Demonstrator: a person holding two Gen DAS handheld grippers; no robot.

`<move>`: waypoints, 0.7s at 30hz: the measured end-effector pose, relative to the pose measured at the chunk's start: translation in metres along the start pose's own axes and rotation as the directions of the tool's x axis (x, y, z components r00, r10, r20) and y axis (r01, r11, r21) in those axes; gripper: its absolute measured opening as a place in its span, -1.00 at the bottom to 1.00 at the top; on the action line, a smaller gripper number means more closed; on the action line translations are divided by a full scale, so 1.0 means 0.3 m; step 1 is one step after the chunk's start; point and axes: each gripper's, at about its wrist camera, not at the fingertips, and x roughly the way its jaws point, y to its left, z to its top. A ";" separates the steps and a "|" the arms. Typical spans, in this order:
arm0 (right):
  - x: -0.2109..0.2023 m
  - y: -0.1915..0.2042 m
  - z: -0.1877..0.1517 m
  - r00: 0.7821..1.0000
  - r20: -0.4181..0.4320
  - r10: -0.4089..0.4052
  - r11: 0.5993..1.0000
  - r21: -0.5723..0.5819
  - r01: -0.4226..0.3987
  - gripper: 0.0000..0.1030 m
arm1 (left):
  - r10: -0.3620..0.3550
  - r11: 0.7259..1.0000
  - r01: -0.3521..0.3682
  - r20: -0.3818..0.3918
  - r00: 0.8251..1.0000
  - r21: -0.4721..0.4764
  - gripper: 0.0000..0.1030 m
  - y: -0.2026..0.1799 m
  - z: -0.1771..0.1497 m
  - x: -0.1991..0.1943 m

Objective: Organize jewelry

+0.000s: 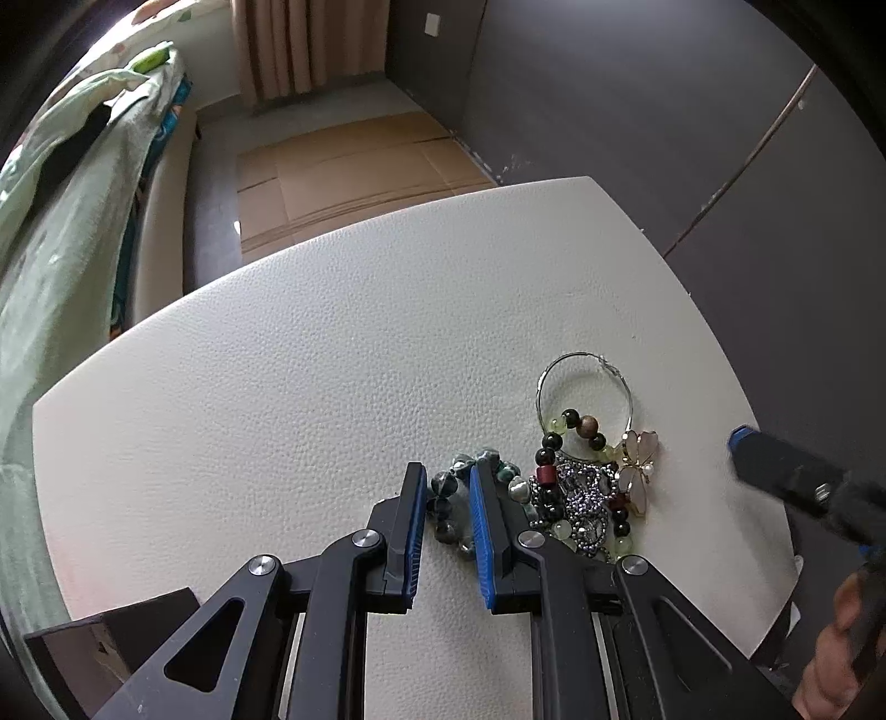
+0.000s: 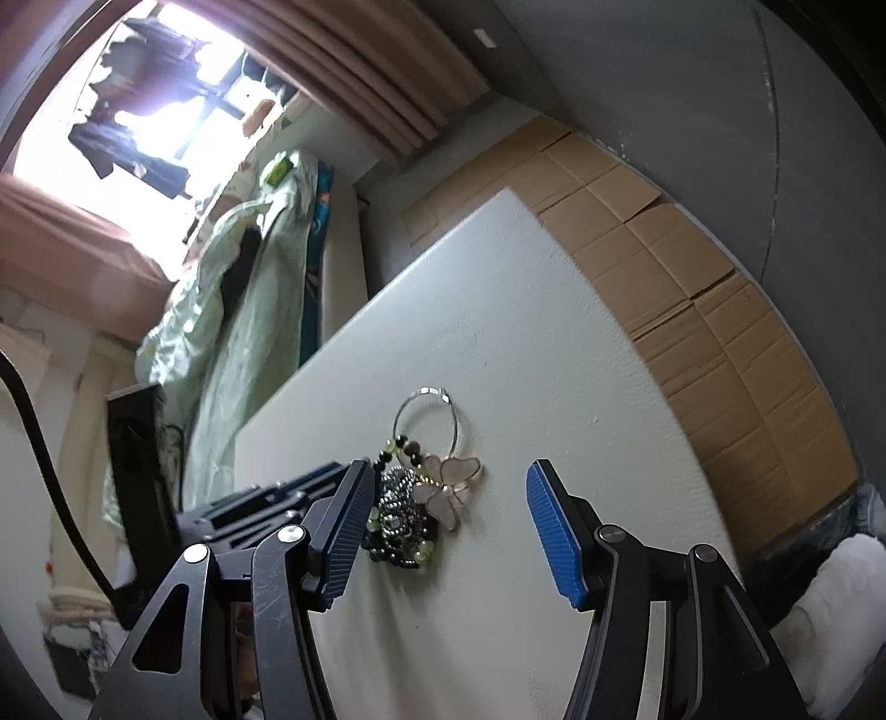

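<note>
Bedroom at home: bed (image 1: 66, 221), curtains (image 1: 288, 44), window (image 2: 166, 94).

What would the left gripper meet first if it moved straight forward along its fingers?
Probably the green stone bracelet: the left gripper already straddles it with open fingers. Beyond lies bare white table; depth is uncertain.

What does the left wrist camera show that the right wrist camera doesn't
Only the left wrist view shows the green stone bracelet between the left gripper fingers, jaws narrowly apart. Only the right wrist view shows the right gripper open wide, plus the bright window. Both show the wire hoop, the butterfly brooch and the white table.
</note>
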 end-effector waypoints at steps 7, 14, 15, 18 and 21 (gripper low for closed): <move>0.039 0.016 -0.004 0.998 -0.035 -0.046 0.998 -0.046 0.044 0.13 | -0.037 0.999 0.038 0.027 0.999 -0.019 -0.81 0.018 -0.010 -0.030; 0.034 0.059 -0.001 0.994 -0.038 -0.103 0.971 -0.218 0.093 0.13 | -0.078 0.996 0.081 0.112 0.991 -0.022 -0.81 0.017 -0.024 -0.155; 0.034 0.071 0.000 0.993 -0.036 -0.116 0.960 -0.259 0.103 0.13 | -0.082 0.996 0.086 0.121 0.989 -0.022 -0.81 0.017 -0.026 -0.169; 0.036 0.102 0.000 0.990 -0.034 -0.135 0.923 -0.367 0.113 0.13 | -0.098 0.994 0.104 0.159 0.982 -0.030 -0.81 0.020 -0.029 -0.220; 0.042 0.125 -0.014 0.986 -0.035 -0.162 0.879 -0.459 0.128 0.13 | -0.119 0.991 0.130 0.204 0.972 -0.043 -0.81 0.029 -0.036 -0.281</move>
